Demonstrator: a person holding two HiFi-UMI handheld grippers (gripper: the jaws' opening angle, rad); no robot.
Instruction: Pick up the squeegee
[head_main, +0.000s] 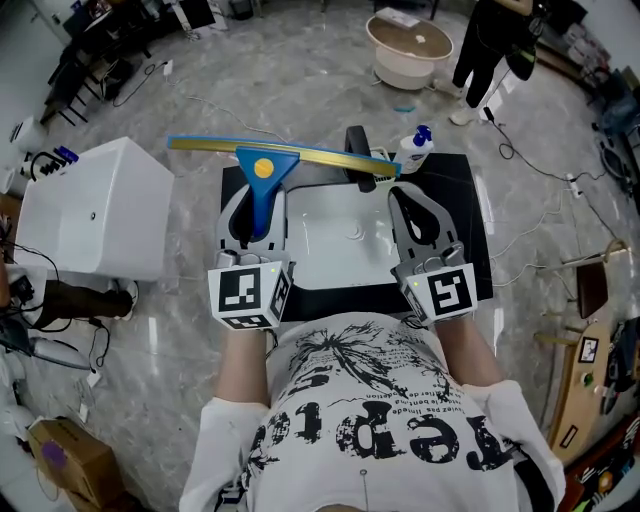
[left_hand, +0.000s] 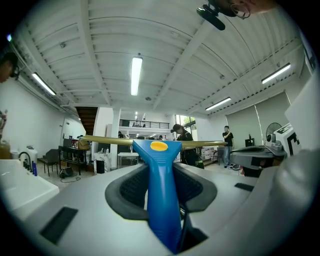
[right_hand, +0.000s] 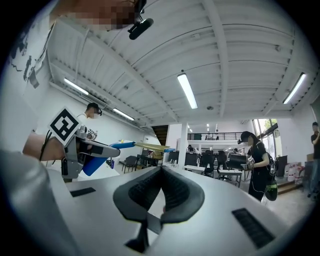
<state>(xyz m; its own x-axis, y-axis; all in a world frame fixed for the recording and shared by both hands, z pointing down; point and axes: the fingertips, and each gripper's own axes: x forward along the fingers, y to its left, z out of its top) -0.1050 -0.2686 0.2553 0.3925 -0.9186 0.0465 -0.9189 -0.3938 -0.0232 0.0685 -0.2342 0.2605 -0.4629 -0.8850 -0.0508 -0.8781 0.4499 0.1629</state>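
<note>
Now, squeegee: up in the air over the left part of the worktop, carried by its blue handle; the yellow dot on the handle faces up

Blade: a long yellowish bar across the far end of the handle, roughly level; its left end reaches out past the worktop's left edge, and its right end comes near the spray bottle

Left hand-held gripper: jaws pinching the squeegee's handle, one pad on each side; in its own view the handle runs straight out between the pads toward the blade

Right hand-held gripper: beside the left one, to its right and apart from it; jaws pressed together at the tips with nothing between them; its view shows the squeegee off to its left

Worktop: black, with a white basin set in it below both grippers; the spray bottle with a blue top stands at the far edge

Surroundings: a white box on the floor to the left; a round pale tub far off; a person in black stands at the far right
</note>
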